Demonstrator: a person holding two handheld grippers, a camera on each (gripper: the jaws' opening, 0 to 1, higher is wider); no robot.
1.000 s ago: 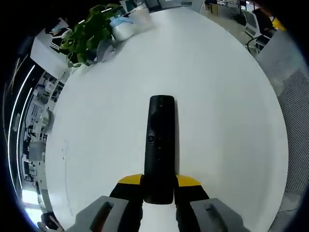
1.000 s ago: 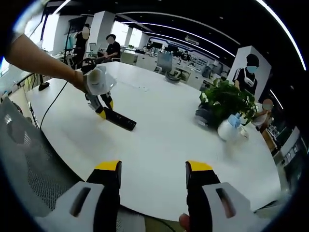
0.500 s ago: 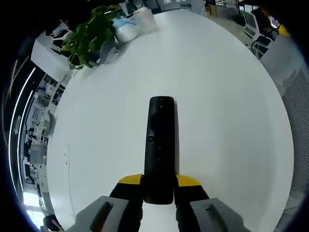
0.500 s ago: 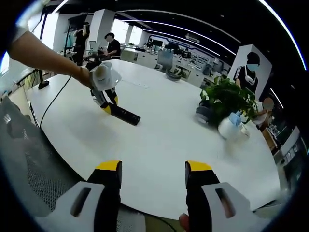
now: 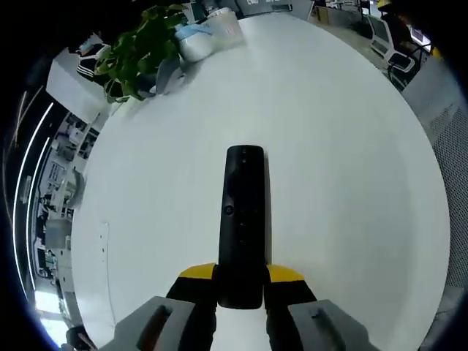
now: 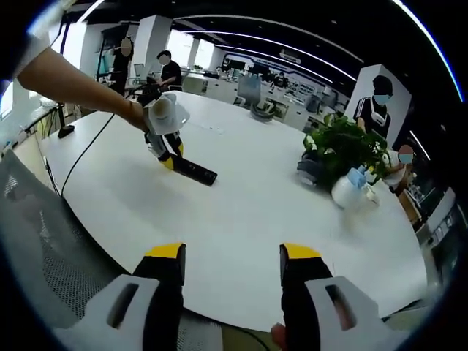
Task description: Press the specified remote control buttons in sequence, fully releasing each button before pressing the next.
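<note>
Clamping the remote (image 5: 243, 227) by its 6 o'clock end, your left gripper (image 5: 241, 281) presents the buttons — right gripper (image 6: 229, 265) fingers stand apart, free to press; counter (image 5: 344, 146) beneath.

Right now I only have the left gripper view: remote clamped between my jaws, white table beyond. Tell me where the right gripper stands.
Observer: The right gripper is open and empty, hovering over the near edge of the white table, well short of the remote.
Operator: Report what it faces.
Observer: It looks across the table at the left gripper, held in a person's hand, with the remote's far end pointing toward the potted plant.
Operator: Say what sits beside that plant.
Observer: A white spray bottle with a blue top stands just in front of it, apart from the remote.
</note>
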